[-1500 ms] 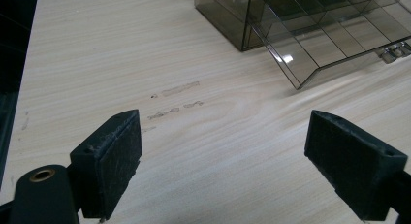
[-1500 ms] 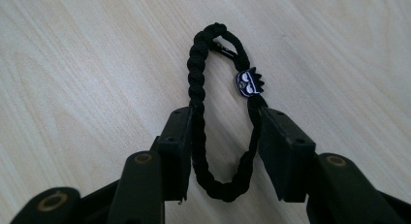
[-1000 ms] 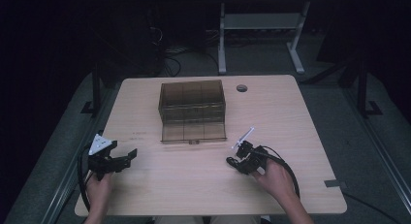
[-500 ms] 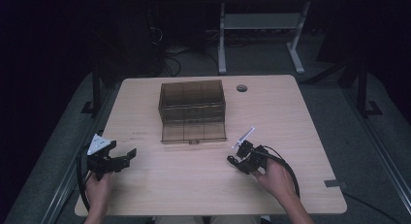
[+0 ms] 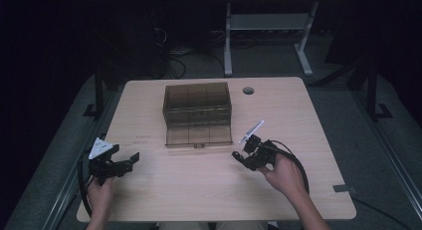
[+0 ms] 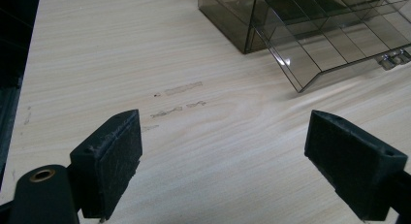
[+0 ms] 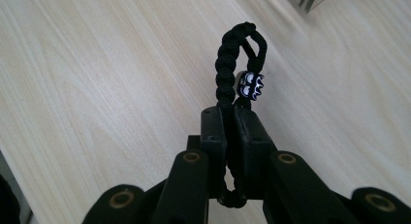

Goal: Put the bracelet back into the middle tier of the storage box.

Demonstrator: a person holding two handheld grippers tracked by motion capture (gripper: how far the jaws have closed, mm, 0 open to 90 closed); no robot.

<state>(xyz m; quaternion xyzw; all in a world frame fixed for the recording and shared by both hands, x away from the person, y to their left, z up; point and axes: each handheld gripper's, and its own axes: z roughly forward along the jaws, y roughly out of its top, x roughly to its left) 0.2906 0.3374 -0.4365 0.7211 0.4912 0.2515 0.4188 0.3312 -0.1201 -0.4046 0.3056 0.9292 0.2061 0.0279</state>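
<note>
Right gripper: fingers clamped on black braided cord, bead at its loop, above surface
Left gripper: fingers wide, nothing between, at 8 o'clock on surface
Box: smoky clear, at 11 o'clock from cord

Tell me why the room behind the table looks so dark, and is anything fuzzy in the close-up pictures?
High view: light falls on the table, so the floor and room behind stay nearly black. Left gripper view: the smoky clear box shines a pale streak onto the wood below it. Right gripper view: the braided black cord and its bead look sharp; the right gripper pinches the cord, and the wood behind is a little soft.
</note>
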